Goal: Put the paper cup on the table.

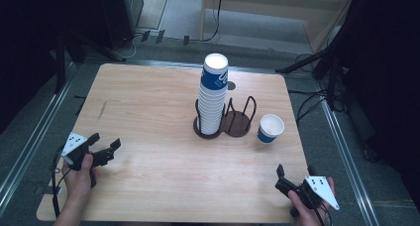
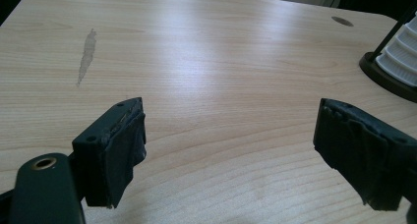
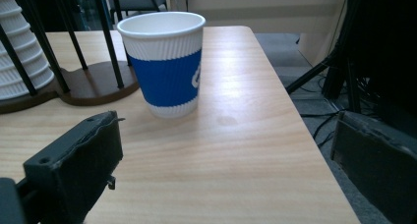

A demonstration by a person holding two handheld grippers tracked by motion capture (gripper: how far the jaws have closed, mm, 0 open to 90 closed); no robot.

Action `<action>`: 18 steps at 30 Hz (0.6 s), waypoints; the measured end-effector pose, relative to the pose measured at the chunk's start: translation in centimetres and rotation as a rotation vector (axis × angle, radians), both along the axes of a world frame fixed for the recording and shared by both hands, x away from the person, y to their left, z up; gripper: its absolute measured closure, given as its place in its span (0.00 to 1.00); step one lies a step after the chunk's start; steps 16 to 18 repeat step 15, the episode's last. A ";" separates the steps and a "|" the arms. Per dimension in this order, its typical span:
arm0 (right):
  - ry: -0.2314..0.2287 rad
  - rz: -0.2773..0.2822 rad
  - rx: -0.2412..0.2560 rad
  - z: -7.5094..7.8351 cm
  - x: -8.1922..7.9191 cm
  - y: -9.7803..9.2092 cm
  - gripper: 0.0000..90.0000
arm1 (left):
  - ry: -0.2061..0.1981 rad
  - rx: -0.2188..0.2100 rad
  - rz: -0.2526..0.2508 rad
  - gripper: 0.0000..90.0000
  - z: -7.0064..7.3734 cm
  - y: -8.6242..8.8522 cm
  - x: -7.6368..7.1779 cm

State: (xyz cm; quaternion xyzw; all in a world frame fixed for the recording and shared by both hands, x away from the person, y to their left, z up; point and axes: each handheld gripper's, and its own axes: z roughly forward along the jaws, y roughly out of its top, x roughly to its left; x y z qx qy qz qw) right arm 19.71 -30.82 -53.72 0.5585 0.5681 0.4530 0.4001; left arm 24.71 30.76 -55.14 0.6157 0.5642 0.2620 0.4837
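The lone cup (image 1: 270,128) stands upright at centre right of the high view, just right of the rack (image 1: 236,121), straight up-frame from the right hand-held gripper (image 1: 292,179) at lower right, whose jaws gape empty; that hand is much nearer than the left hand-held gripper (image 1: 101,149), also open at lower left. Bare table (image 1: 163,176) lies between, but the right edge runs close beside the cup
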 end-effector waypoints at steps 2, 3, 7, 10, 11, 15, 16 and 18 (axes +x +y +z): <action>0.001 -0.007 0.004 -0.1 -0.4 -0.4 0.00 | 0.002 0.003 -0.001 0.15 0.0 0.0 0.0; 0.000 -0.010 0.005 -0.1 -0.6 -0.5 0.00 | 0.000 0.003 -0.001 0.15 0.0 0.0 0.0; 0.003 -0.017 0.038 -0.2 -1.0 -0.9 0.00 | -0.011 -0.009 0.008 0.15 0.0 0.1 -0.2; 0.008 -0.016 0.054 -0.2 -1.0 -0.8 0.00 | -0.008 -0.017 0.007 0.15 0.0 0.1 -0.2; 0.007 -0.012 0.055 -0.2 -1.0 -0.8 0.00 | -0.008 -0.017 0.008 0.15 0.0 0.1 -0.2; 0.007 -0.013 0.084 0.1 -0.9 -0.5 0.00 | -0.008 -0.011 0.009 0.15 0.0 0.0 -0.2; 0.007 -0.013 0.084 0.1 -0.9 -0.5 0.00 | -0.008 -0.011 0.009 0.15 0.0 0.0 -0.2; 0.007 -0.013 0.084 0.1 -0.9 -0.5 0.00 | -0.008 -0.011 0.009 0.15 0.0 0.0 -0.2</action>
